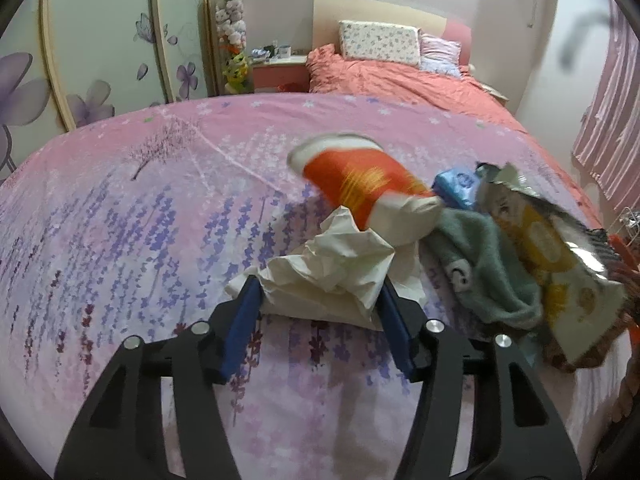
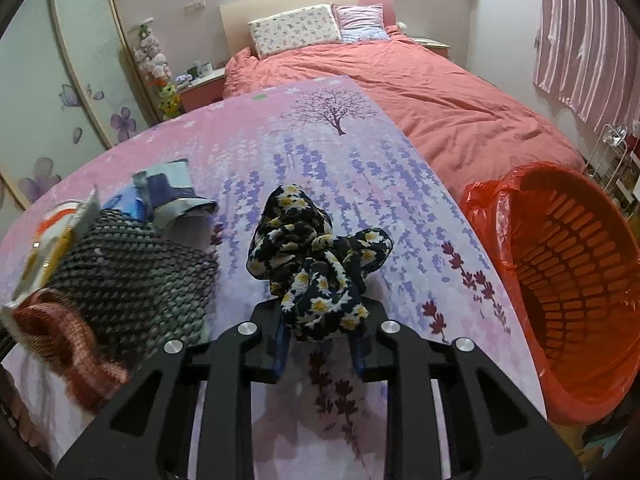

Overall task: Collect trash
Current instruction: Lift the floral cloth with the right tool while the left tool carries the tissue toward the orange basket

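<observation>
Red-lined basket (image 2: 568, 280) at right shows nothing inside; left tongs (image 1: 316, 300) grip crumpled paper (image 1: 332, 268), right tongs (image 2: 320, 332) grip floral cloth (image 2: 316, 264).

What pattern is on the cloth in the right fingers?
Dark cloth with white and yellow daisies, clearest in the right wrist view.

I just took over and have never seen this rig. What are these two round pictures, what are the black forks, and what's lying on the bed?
No robot arm here: a person holds a pair of tongs in each hand, with a fisheye camera looking along each. In the left view, the left tongs are closed on crumpled white paper, with a red paper cup, a grey-green cloth and a snack wrapper nearby. In the right view, the right tongs pinch a dark floral cloth. All lies on a pink flowered bedspread; an orange lined bin stands beside it.
</observation>
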`<state>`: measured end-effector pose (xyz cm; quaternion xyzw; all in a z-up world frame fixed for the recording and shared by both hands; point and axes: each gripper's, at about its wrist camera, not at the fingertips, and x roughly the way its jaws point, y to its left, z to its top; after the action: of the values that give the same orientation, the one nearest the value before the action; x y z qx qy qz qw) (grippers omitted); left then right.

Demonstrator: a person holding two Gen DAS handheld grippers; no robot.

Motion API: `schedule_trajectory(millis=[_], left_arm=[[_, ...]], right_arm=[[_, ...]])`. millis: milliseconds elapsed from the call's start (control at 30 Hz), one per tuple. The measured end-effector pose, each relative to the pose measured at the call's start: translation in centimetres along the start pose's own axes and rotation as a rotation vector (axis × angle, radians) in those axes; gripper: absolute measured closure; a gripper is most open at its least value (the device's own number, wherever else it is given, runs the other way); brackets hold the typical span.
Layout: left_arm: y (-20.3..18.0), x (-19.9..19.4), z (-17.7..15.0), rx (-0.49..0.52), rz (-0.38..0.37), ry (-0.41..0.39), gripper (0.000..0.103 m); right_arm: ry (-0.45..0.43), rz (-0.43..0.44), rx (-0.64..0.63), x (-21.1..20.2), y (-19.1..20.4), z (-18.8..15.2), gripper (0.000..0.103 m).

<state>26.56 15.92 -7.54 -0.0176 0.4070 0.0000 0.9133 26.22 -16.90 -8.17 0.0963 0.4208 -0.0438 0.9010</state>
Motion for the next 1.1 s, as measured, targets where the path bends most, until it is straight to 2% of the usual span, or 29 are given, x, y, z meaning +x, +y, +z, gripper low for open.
schedule_trajectory(millis=[233, 667, 967, 1100], left_arm=[[-0.2, -4.2, -0.6, 0.026, -0.027, -0.060, 0.046], [-2.0, -11.7, -0.7, 0.032, -0.088, -0.168, 0.046], [-7.2, -14.5, 0.4, 0.064, -0.184, -0.202, 0.046], [-11.0, -15.2, 0.6, 0.098, -0.246, -0.211, 0.046]], right_arm=[[-0.032, 0.021, -0.010, -2.0, 0.0, -0.7, 0.084], [-0.146, 0.056, -0.020, -7.2, -0.9, -1.0, 0.085], [-0.219, 0.045, 0.019, -10.6, -4.3, -1.2, 0.085], [-0.247, 0.025, 0.051, -11.7, -6.6, -1.4, 0.085]])
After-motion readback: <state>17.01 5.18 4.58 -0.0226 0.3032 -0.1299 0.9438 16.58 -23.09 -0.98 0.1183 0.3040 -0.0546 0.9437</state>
